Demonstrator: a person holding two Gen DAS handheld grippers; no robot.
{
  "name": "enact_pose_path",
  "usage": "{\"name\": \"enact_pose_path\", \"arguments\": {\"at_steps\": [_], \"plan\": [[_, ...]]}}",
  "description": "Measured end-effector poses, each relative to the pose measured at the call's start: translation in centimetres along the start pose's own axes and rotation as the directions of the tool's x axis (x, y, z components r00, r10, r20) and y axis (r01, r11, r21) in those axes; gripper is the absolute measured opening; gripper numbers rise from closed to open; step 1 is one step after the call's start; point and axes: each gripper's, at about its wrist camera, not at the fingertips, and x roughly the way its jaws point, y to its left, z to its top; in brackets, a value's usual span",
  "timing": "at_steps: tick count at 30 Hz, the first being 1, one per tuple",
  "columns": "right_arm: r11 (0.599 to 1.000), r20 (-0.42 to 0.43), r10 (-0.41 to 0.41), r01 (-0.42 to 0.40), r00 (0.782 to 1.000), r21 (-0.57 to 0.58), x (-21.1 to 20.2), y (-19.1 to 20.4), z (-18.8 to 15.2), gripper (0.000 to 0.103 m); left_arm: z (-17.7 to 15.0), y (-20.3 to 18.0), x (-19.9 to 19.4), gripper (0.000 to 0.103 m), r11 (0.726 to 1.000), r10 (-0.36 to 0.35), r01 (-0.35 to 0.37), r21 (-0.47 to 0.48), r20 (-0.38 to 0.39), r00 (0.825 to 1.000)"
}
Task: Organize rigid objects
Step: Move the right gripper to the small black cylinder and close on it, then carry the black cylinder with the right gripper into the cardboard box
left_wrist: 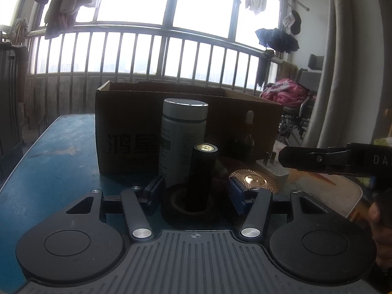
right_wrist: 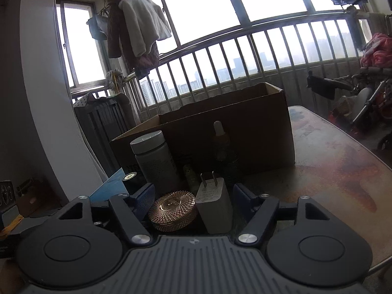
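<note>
While both grippers stand wide and empty, the step reads as approach. Left gripper [left_wrist: 193, 191]: frames black cylinder [left_wrist: 202, 171] standing in tape roll [left_wrist: 188, 208]. Right gripper [right_wrist: 193, 196]: frames gold round tin [right_wrist: 172, 210] and white charger [right_wrist: 214, 208]. Farther: white jar [left_wrist: 182, 139], dropper bottle [right_wrist: 221, 147], cardboard box [right_wrist: 245, 132] on worktop [right_wrist: 330, 166]. Next move likely calls for closing on one item, then lifting to box.

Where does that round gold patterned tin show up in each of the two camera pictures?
Left wrist view: the gold tin lies low and right of centre, just beyond the left gripper's right finger.
Right wrist view: the tin sits low, between the right gripper's open fingers.
Shared landmark: the white charger plug beside it.
</note>
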Motion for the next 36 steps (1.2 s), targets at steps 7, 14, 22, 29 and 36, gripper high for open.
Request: {"name": "enact_pose_path", "arguments": {"at_steps": [7,14,22,29,36], "plan": [[0.990,-0.017,0.140,-0.140,0.990,-0.032,0.8,1.5,2.5,0.062,0.1,-0.6,0.9,0.022,0.997,-0.001,0.001,0.076,-0.011,1.000],[0.966,-0.124,0.247,-0.254,0.961,-0.044,2.9,3.0,2.0,0.043,-0.3,-1.0,0.2,0.021,0.993,0.009,-0.011,0.114,0.013,1.000],[0.956,-0.175,0.244,-0.267,0.954,-0.118,4.5,4.5,2.2,0.043,-0.2,-0.9,0.3,0.021,0.994,-0.010,0.009,0.107,0.012,1.000],[0.957,-0.220,0.246,-0.272,0.944,-0.098,6.1,3.5,2.2,0.043,-0.3,-0.9,0.4,0.021,0.992,-0.032,0.031,0.119,0.013,0.999],[0.948,-0.223,0.236,-0.274,0.946,-0.161,6.2,4.3,1.9,0.026,0.1,-0.6,0.0,0.021,0.992,-0.049,0.047,0.114,0.018,0.999]]}}
